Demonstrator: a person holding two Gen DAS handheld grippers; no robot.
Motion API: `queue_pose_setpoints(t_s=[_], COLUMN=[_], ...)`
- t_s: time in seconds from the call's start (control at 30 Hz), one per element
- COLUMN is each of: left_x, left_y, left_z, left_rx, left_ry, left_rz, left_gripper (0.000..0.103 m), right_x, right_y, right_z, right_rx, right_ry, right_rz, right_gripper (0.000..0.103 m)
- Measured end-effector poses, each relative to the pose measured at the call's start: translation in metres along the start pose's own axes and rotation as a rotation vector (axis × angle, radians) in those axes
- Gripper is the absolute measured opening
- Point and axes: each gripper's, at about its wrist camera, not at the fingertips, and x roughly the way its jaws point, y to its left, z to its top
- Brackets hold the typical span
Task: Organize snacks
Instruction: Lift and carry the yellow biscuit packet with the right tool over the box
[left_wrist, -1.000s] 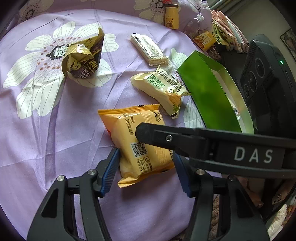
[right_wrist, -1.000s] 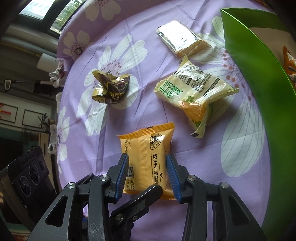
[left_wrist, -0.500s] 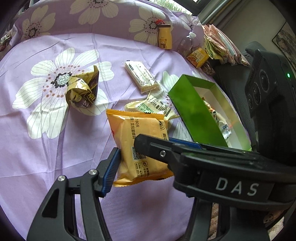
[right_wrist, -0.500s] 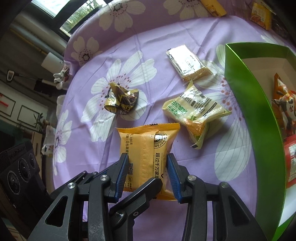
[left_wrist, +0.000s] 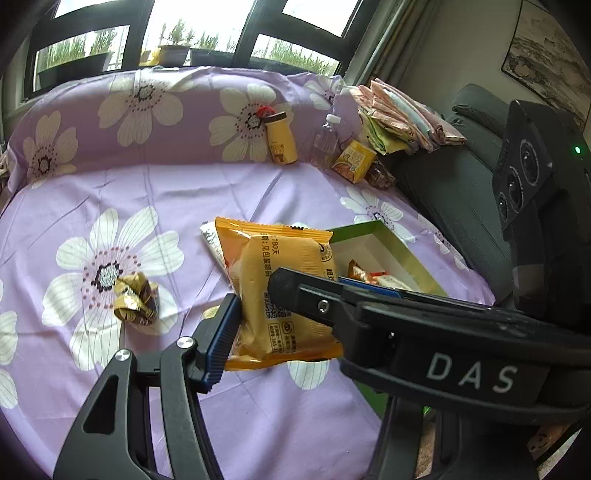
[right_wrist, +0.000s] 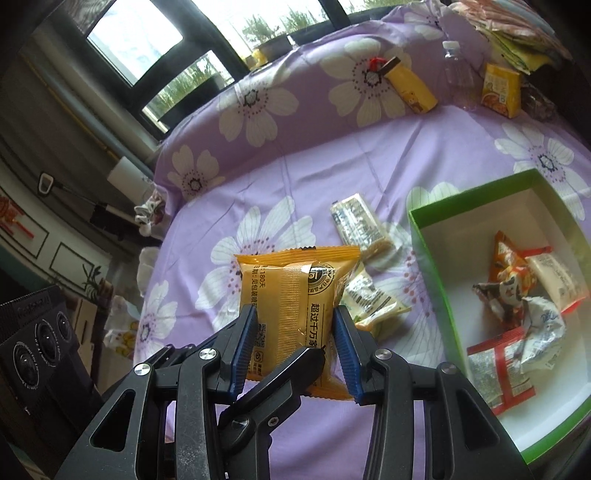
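Note:
My right gripper (right_wrist: 295, 343) is shut on an orange snack packet (right_wrist: 291, 295) and holds it in the air above the purple flowered cloth. The same packet (left_wrist: 280, 291) shows in the left wrist view, with my left gripper (left_wrist: 295, 314) around it; one blue pad touches its left side, the other is hidden behind the right gripper's arm. A green box with a white inside (right_wrist: 436, 266) lies to the right with several snacks in it; it also shows in the left wrist view (left_wrist: 388, 232).
A crumpled gold wrapper (left_wrist: 135, 299), a silver wafer pack (right_wrist: 360, 221) and a pale green packet (right_wrist: 369, 299) lie on the cloth. A yellow bottle (left_wrist: 280, 138), a clear bottle (left_wrist: 327, 142) and a yellow carton (left_wrist: 354, 160) stand at the back. A dark sofa (left_wrist: 461, 177) is right.
The orange packet has been lifted off the cloth and both grippers have risen and tilted up. The box's inside and the window now show.

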Motion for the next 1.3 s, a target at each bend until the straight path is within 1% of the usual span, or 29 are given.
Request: queue_pose_setpoints(t_s=[0.17,0.23,0.37,0.43,0.6,0.7,0.87,1.03,1.3], left_x=[-0.002,0.003,0.022,0.036,0.071,0.091,0.125,0.151,0.176], left_y=[-0.030,-0.042,-0.066,-0.075,-0.095,-0.102,-0.105,-0.107,-0.114], left_z=[0.032,0.042,0.051,0.051,0.052,0.050,0.044,0.039,0.034], left_rx=[0.050,0.067,0.113,0.122,0.148,0.151,0.130,0.116,0.108], left_ry=[-0.070,-0.084,-0.082,-0.062,-0.011,0.021,0.098,0.155,0.198], left_rz=[-0.037,-0.052,-0.082,-0.095,-0.119,-0.120,-0.109,-0.117,-0.130], left_gripper=[0.057,0.057,0.056,0.056,0.055,0.055,0.052,0.050,0.047], right_x=[-0.041,-0.054,-0.072,-0.074,-0.070,-0.067,-0.047,-0.029,-0.019], right_y=[-0.005,-0.012,-0.034,-0.050,-0.091,-0.113,-0.148,-0.174,-0.200], right_z=[0.027,0.035,0.047,0.050,0.053,0.054,0.054,0.053,0.049], right_rx=[-0.025,-0.030,-0.023,-0.001,0.072,0.115,0.197,0.270,0.340], right_ry=[-0.110,-0.150,-0.210,-0.223,-0.217,-0.210,-0.150,-0.099,-0.061], right_rz=[-0.022,-0.025,-0.047,-0.054,-0.088,-0.089,-0.092,-0.099,-0.139], right_gripper=[0.045,0.045,0.045,0.045,0.045,0.045,0.045,0.045,0.045])
